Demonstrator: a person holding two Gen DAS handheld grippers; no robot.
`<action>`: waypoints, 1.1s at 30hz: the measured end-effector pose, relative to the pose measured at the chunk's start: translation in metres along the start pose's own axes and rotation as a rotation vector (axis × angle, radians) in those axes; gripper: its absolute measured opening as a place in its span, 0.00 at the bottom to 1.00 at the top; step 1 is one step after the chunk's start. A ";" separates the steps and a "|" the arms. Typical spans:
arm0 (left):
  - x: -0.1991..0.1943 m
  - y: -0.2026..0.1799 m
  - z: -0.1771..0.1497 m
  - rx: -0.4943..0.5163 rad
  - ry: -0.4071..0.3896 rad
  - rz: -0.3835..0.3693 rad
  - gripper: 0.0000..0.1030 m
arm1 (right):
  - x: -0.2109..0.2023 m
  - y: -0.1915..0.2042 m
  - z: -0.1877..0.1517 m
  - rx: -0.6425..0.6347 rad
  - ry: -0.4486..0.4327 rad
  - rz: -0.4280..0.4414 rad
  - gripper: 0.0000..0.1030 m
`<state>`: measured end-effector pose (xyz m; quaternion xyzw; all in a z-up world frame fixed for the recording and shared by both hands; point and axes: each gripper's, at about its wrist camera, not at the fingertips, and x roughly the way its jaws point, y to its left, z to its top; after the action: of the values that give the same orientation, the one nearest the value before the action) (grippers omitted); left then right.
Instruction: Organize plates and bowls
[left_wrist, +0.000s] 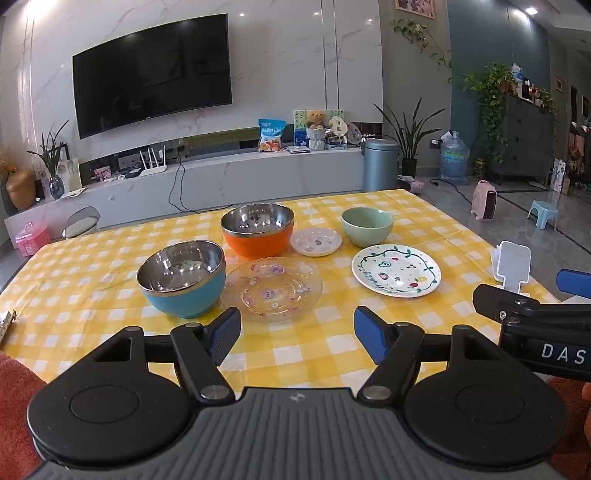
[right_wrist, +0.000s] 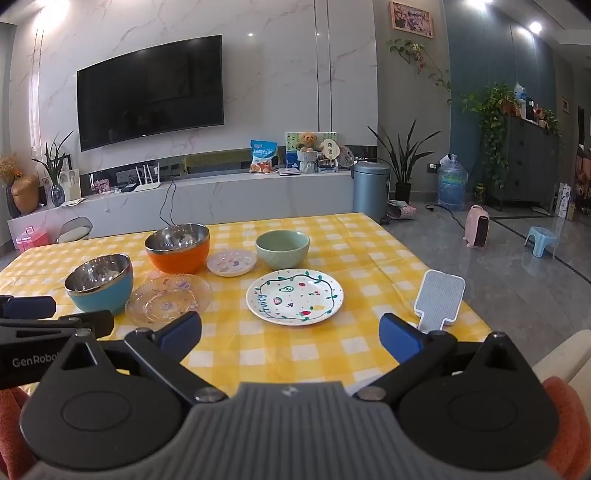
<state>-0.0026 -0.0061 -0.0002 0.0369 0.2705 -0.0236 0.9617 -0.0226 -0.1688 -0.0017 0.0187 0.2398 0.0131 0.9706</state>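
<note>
The left gripper (left_wrist: 297, 338) hangs over the near edge of the counter (left_wrist: 92, 266) with its blue fingers (left_wrist: 225, 334) spread wide and nothing between them. Just ahead of its left finger sits the blue bowl (left_wrist: 183, 278), and touching that bowl's right side lies the clear glass plate (left_wrist: 272, 288), straight ahead of the gap. Beyond these stand the orange bowl (left_wrist: 257, 230) and, beside it to the right, the small white saucer (left_wrist: 316, 242). Further right are the green bowl (left_wrist: 366, 226) and, nearer, the painted white plate (left_wrist: 396, 270).

The right gripper (right_wrist: 290, 332) is likewise fully spread, its fingers (right_wrist: 400, 338) empty. The painted plate (right_wrist: 294, 297) lies directly ahead between them, with the green bowl (right_wrist: 282, 249) behind it. Left of the left finger lie the glass plate (right_wrist: 168, 299) and blue bowl (right_wrist: 99, 282); the orange bowl (right_wrist: 178, 247) and saucer (right_wrist: 231, 262) sit further back. A white paddle-shaped stand (right_wrist: 439, 299) rises just beyond the right finger.
</note>
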 end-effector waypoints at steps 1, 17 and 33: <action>0.000 0.000 0.000 0.001 -0.001 0.001 0.80 | 0.000 0.000 0.000 0.000 0.000 0.000 0.97; 0.001 -0.001 -0.001 -0.005 0.003 0.002 0.80 | -0.001 0.000 0.000 0.004 0.000 -0.001 0.97; 0.002 0.001 -0.003 -0.007 0.014 0.004 0.80 | 0.000 -0.001 0.000 0.007 0.001 0.000 0.97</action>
<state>-0.0025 -0.0052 -0.0032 0.0342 0.2774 -0.0203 0.9599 -0.0230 -0.1694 -0.0018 0.0222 0.2402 0.0124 0.9704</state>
